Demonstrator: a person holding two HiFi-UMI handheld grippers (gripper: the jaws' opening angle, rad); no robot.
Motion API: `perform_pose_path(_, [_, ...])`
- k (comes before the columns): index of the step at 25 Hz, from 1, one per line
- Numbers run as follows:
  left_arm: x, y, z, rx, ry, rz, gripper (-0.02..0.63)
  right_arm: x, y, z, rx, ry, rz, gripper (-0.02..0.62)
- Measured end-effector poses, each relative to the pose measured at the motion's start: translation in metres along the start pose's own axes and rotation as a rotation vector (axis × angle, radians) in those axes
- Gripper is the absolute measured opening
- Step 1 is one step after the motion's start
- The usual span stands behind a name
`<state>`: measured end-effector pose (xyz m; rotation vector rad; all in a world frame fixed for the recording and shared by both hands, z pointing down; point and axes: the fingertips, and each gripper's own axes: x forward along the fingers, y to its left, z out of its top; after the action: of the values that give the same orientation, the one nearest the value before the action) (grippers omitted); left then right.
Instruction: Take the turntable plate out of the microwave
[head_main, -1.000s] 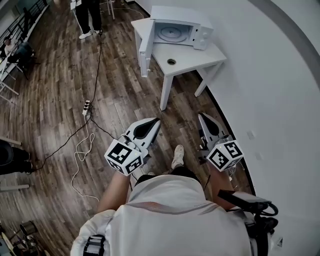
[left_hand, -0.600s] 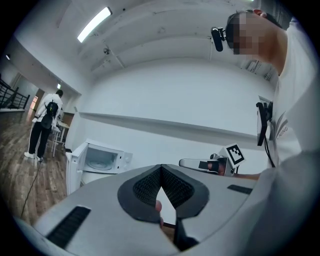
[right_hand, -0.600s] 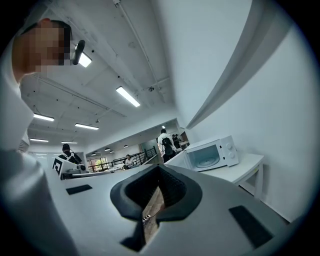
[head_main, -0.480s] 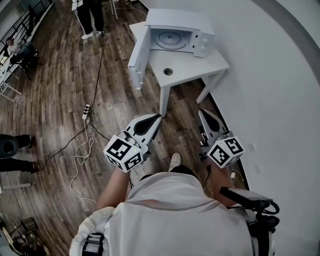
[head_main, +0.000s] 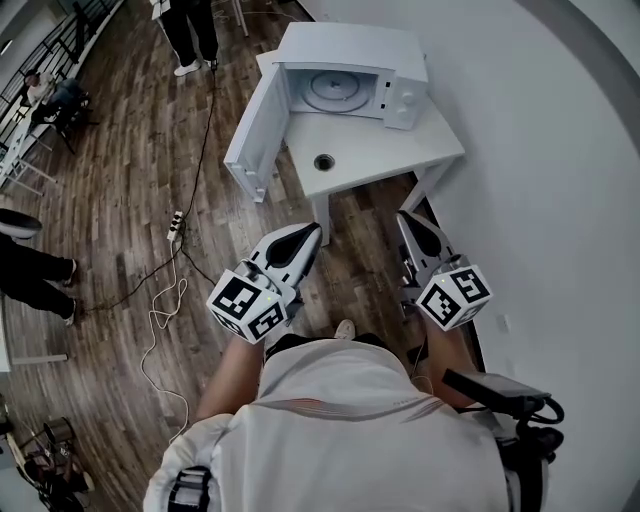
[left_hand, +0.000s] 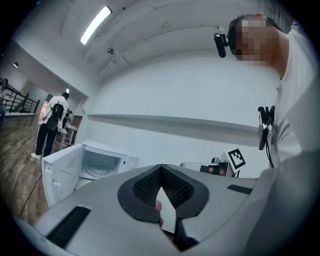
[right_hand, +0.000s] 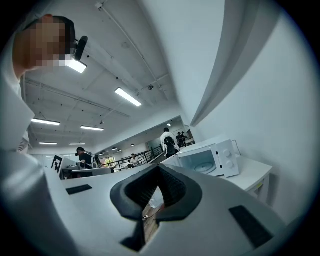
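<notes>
A white microwave stands on a white table by the curved wall, its door swung wide to the left. Inside lies the round glass turntable plate, also visible in the left gripper view as the plate and in the right gripper view as the plate. My left gripper and right gripper are held level in front of me, well short of the table, both shut with nothing between the jaws.
A small round hole marks the tabletop in front of the microwave. A power strip and cables lie on the wooden floor at left. A person stands beyond the table; others sit at far left.
The table and microwave have come nearer and lower in the head view as I walk toward them. Both grippers stay shut and held the same way in front of me.
</notes>
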<state>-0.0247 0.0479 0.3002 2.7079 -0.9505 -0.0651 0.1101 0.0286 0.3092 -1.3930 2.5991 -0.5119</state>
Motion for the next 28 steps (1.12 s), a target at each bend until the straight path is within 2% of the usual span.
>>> perform_pose_path(11, [0.035,0.017,0.006,-0.033,0.013,0.071,0.011,0.015,-0.034,0.004,0.075,-0.02,0.043,0.003])
perform_pose_path(22, [0.075,0.053,-0.013,-0.054,-0.018,0.033,0.011,0.027,-0.07,-0.011,0.049,-0.036,-0.008,0.003])
perform_pose_path(28, [0.097,0.083,-0.01,-0.067,-0.027,0.024,0.011,0.057,-0.08,-0.01,0.037,-0.011,-0.03,0.003])
